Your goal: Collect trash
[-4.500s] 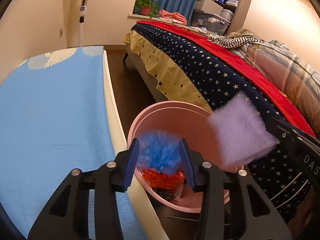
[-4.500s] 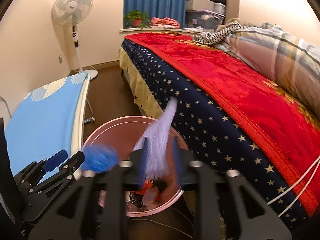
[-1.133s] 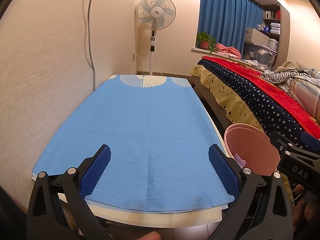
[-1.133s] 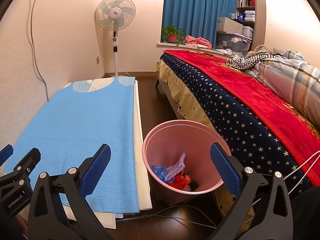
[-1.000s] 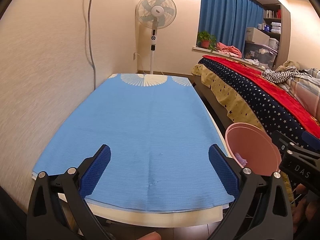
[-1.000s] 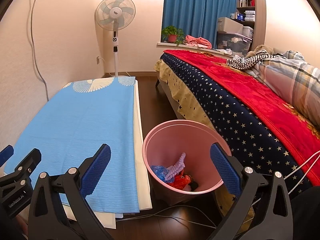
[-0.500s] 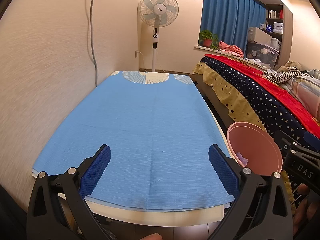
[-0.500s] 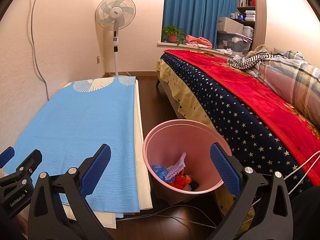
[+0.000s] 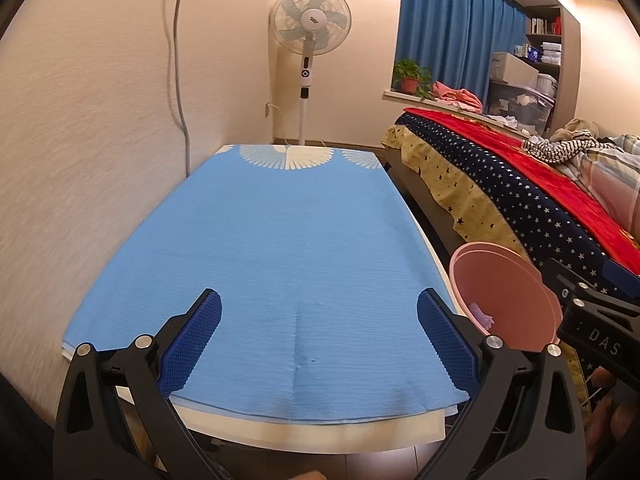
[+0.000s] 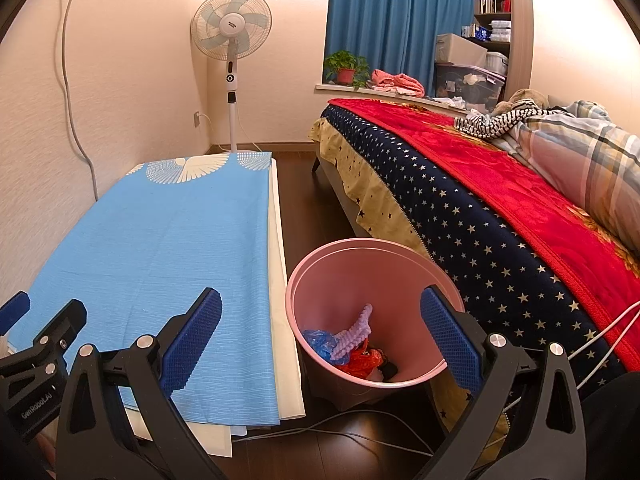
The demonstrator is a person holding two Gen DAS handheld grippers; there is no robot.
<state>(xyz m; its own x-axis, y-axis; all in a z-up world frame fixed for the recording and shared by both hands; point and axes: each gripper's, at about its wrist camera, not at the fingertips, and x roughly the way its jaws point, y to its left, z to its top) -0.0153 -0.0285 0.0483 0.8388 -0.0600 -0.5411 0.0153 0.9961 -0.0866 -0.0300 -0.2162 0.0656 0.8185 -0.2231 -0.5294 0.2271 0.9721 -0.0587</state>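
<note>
From the left wrist, I see my left gripper (image 9: 318, 334) with fingers spread wide and empty over the blue cloth (image 9: 276, 264); the blue wad it pinched seconds ago is gone. The pink bin (image 9: 504, 300) sits at 3 o'clock, just beside the table edge, with only a scrap of lilac trash (image 9: 480, 316) showing inside. The fan (image 9: 310, 24) stands at 12 o'clock.

From the right wrist, my right gripper (image 10: 320, 334) is likewise wide apart and empty, its lilac sheet released. Here I look straight into the pink bin (image 10: 320, 264): lilac trash (image 10: 354, 334), a blue wad (image 10: 318, 340) and red plastic (image 10: 362, 362) lie at the bottom. The bed (image 10: 480, 200) runs along 2 o'clock.
</note>
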